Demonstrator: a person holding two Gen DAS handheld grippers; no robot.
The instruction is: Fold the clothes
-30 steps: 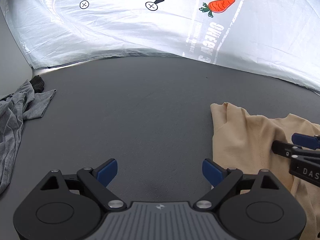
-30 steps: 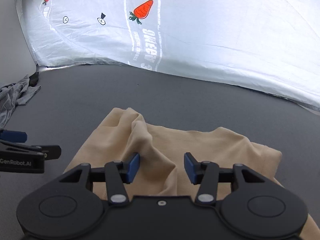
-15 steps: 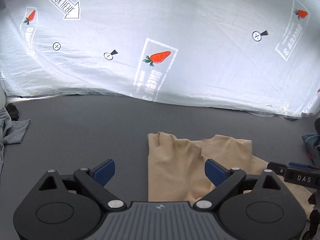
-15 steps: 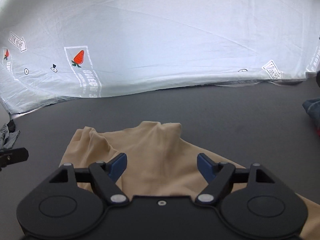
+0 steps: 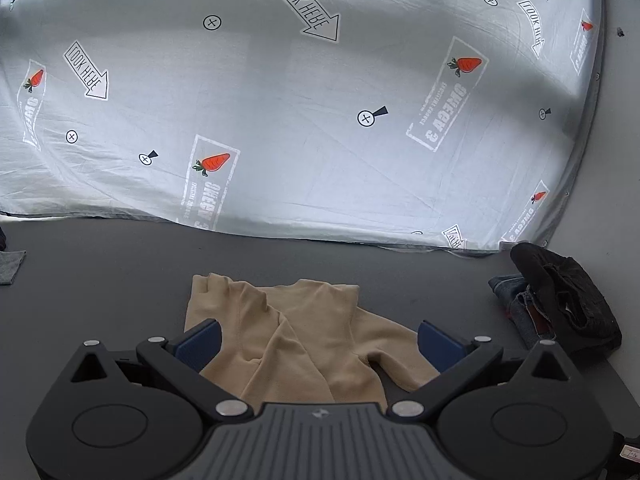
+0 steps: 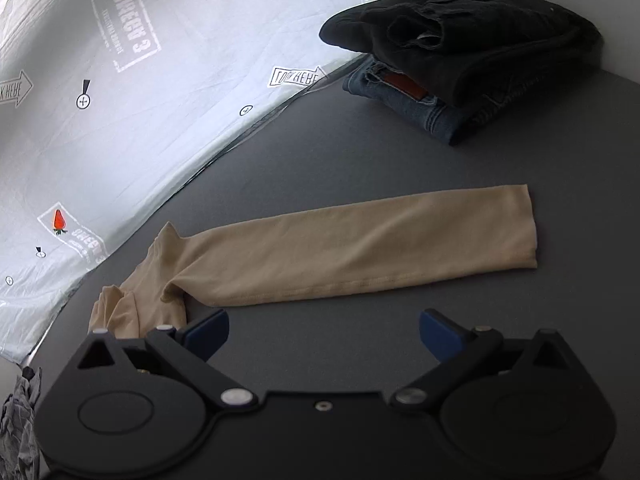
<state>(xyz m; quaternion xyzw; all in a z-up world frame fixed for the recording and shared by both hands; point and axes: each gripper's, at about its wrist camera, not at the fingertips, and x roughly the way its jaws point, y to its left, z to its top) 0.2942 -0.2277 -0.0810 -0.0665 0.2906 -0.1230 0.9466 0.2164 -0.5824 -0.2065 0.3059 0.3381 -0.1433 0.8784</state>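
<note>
A beige long-sleeved top point(image 5: 304, 332) lies rumpled on the dark grey table point(image 5: 100, 280). My left gripper point(image 5: 318, 342) hovers over its near part, open, with cloth below the blue pads but nothing pinched. In the right wrist view one beige sleeve point(image 6: 360, 248) lies stretched out flat to the right, the bunched body at its left end. My right gripper point(image 6: 324, 330) is just in front of the sleeve over bare table point(image 6: 360, 160); its jaws are opening and nothing is between them.
A folded stack, black garment point(image 6: 460, 28) on blue jeans point(image 6: 420, 108), sits at the back right, also seen as a black garment point(image 5: 560, 296). A crumpled grey garment point(image 6: 20, 420) lies far left. A printed white sheet point(image 5: 280, 120) hangs behind the table.
Both grippers pulled back and swung right. The right one let go of the beige cloth, opened wide and rolled; the sleeve now lies stretched out. The left gripper rose over the top.
</note>
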